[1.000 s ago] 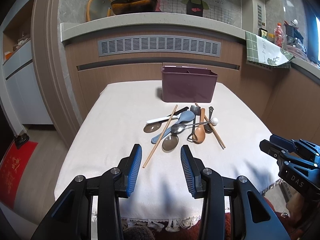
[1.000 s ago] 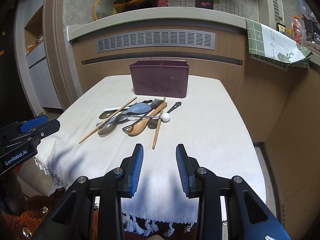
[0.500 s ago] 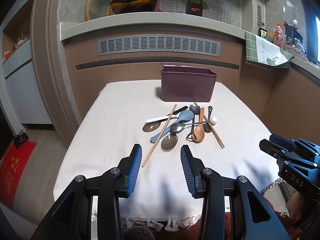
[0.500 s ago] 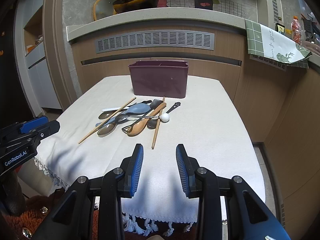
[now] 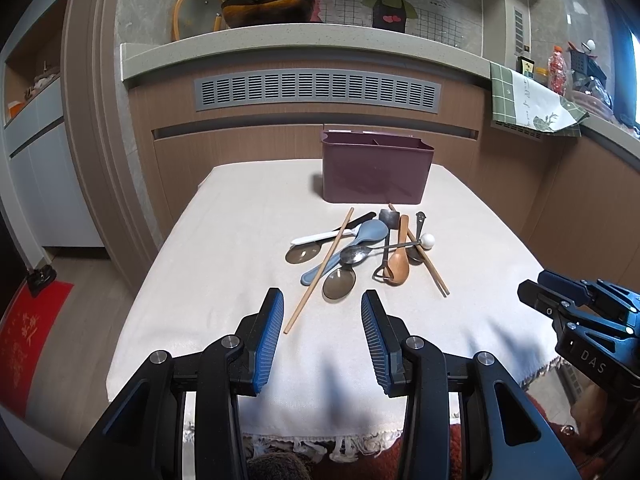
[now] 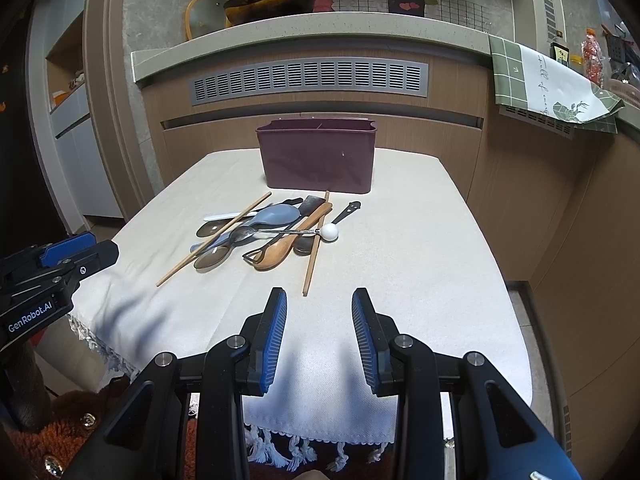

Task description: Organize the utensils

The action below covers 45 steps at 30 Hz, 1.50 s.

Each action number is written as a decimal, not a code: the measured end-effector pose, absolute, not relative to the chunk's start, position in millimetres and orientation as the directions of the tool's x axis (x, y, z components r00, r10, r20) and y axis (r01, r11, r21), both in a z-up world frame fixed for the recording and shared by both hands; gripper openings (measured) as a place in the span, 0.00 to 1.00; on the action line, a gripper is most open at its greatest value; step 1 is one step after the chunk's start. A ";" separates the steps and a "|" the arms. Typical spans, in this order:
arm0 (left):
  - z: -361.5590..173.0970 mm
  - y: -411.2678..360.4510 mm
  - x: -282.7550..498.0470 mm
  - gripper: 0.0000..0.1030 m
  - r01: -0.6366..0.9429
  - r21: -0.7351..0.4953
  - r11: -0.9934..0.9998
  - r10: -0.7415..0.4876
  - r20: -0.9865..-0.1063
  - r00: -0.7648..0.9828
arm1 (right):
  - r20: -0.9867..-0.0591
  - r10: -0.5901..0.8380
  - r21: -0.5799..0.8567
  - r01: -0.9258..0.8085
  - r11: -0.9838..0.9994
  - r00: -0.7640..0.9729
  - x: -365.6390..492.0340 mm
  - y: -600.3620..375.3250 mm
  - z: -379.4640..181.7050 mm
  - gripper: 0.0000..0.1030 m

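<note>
Now both the left gripper (image 5: 322, 300) and right gripper (image 6: 319, 296) hang open, empty, short of the utensil pile (image 5: 360, 252) before the maroon bin (image 5: 376, 172).

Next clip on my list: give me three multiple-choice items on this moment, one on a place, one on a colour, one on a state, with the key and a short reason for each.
1. Where is the utensil pile?
A. inside the holder
B. on the cloth in front of the holder
C. on the kitchen counter

2. What colour is the utensil holder?
A. dark purple
B. green
C. white

3. What state are the two grippers in?
A. both shut on chopsticks
B. one open, one shut
C. both open and empty

Key:
1 B, the pile lies on the tablecloth on the near side of the holder.
2 A, its walls are dark purple.
3 C, the left gripper and right gripper show spread fingers with nothing between.
</note>
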State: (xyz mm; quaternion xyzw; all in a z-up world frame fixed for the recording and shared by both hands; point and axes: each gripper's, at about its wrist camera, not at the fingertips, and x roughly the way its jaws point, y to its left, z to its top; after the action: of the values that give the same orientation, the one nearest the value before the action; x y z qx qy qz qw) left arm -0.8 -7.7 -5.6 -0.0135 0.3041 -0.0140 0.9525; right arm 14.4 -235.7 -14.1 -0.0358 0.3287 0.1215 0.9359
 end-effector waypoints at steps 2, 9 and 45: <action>-5.4 -8.2 -1.2 0.40 0.019 -0.035 0.999 -0.036 -0.579 0.815 | -0.626 0.205 0.014 -0.252 0.968 0.752 15.0 -235.6 -14.6 0.31; -5.5 -7.8 -0.9 0.40 0.018 -0.034 0.999 -0.035 -0.579 0.815 | -0.626 0.205 0.014 -0.252 0.968 0.753 15.2 -235.3 -14.8 0.31; -54.6 24.0 112.5 0.41 0.089 -0.086 0.992 -0.123 -0.684 0.719 | -0.743 0.354 0.148 -0.377 0.914 0.568 154.7 -234.7 -46.0 0.31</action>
State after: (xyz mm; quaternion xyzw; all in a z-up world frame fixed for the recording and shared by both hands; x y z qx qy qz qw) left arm 112.5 24.0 -54.6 -0.0234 0.3708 -0.0572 0.9267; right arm 154.7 -234.7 -46.0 -0.0136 0.4165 0.2064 0.8853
